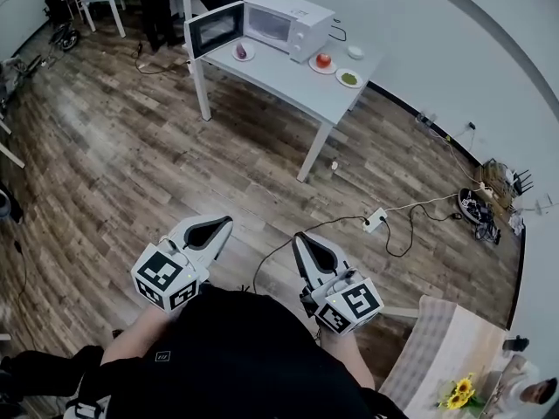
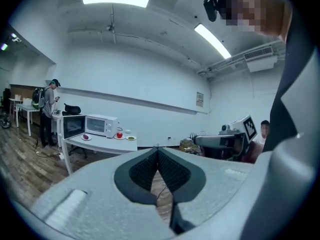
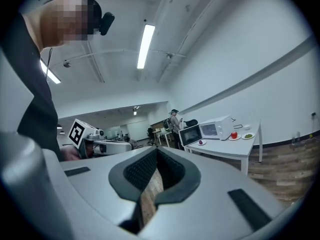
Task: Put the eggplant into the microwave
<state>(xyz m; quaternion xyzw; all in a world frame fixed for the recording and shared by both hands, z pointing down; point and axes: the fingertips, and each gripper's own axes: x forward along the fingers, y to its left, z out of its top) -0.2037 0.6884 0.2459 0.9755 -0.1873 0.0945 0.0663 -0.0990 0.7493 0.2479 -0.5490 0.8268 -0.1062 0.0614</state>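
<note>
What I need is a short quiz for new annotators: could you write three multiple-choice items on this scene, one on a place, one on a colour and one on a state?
1. Where is the eggplant?
A. inside the microwave
B. on a plate on the table, beside the microwave's door
C. on top of the microwave

2. What colour is the microwave's casing?
A. black
B. red
C. white

3. In what state is the microwave's door?
A. open
B. shut
C. taken off

Key:
1 B: the head view shows it on the plate, outside the oven.
2 C: the top and front are white.
3 A: the door is swung out to the side, still attached.
</note>
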